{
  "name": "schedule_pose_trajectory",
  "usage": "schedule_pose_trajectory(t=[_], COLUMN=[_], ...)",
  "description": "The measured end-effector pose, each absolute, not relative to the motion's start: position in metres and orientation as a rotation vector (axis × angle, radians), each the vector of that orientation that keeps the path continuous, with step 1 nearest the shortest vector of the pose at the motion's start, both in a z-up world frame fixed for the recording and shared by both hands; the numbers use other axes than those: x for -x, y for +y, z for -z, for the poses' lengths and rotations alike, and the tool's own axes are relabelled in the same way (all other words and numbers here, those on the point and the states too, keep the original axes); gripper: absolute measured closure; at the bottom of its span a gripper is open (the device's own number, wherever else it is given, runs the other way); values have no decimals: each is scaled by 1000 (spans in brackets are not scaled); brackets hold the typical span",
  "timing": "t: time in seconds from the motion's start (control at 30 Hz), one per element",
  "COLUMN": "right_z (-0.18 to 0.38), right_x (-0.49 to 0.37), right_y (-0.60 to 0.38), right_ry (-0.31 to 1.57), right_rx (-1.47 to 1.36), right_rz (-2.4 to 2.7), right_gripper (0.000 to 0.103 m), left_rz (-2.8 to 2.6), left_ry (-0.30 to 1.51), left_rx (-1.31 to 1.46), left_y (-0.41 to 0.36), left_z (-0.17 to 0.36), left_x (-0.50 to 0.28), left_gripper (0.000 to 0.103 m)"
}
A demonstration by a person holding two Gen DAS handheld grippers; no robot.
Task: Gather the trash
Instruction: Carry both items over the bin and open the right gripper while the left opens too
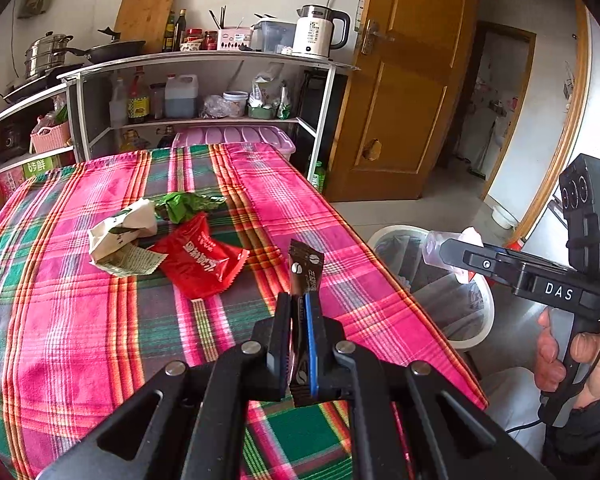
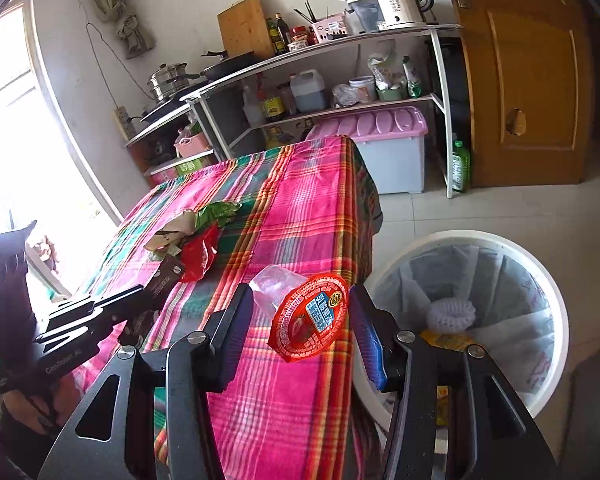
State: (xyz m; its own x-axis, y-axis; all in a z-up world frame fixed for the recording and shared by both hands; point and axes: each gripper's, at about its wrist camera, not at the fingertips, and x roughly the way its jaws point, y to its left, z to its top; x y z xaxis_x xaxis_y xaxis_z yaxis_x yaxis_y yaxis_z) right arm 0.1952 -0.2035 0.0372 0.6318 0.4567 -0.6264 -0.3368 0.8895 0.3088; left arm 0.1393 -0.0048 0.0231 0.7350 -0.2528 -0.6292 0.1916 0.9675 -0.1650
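Sachet (image 1: 306, 276) pinched flat in left gripper (image 1: 300, 320), above the table (image 1: 80, 320); light, limp, best held mid-length. Right gripper (image 2: 300, 320) pinches jelly cup (image 2: 300, 312) across its thin, crushable walls beside the bin (image 2: 540, 280). Wrappers (image 1: 196, 260) lie mid-table.

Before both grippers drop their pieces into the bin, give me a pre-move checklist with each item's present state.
1. Left gripper shut on the brown sachet: ok.
2. Right gripper holding the jelly cup: ok.
3. White bin open, liner in place: ok.
4. Jelly cup over the bin opening: not ok, it sits above the table edge.
5. Brown sachet over the bin: not ok, above the tablecloth.
6. Table cleared: not ok; red wrapper, green wrapper and paper carton remain.
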Motion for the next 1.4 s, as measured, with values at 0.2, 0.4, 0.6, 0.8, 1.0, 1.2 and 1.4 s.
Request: schedule_pose_trajectory(t=[0.2, 0.4, 0.6, 0.8, 1.0, 1.2, 1.4], right_z=[-39, -37, -31, -20, -8, 3, 12], right_x=[-186, -179, -177, -181, -184, -191, -196], right_y=[-232, -263, -292, -307, -317, -326, -333], right_ry=[744, 735, 745, 768, 794, 820, 839], right_rx=[-185, -203, -232, -262, -278, -284, -289], right_rz=[-386, -317, -247, -205, -190, -173, -144], right_gripper=[53, 53, 53, 53, 53, 52, 52], left_rz=[306, 377, 435, 478, 501, 511, 517], left_ry=[697, 697, 705, 729, 757, 780, 810], left_rx=[76, 55, 35, 18, 10, 16, 25], left_y=[-36, -74, -109, -137, -157, -166, -173], left_z=[-27, -30, -30, -24, -15, -6, 2], left_x=[-146, -156, -166, -175, -186, -198, -209], left_gripper=[95, 95, 95, 95, 95, 95, 95])
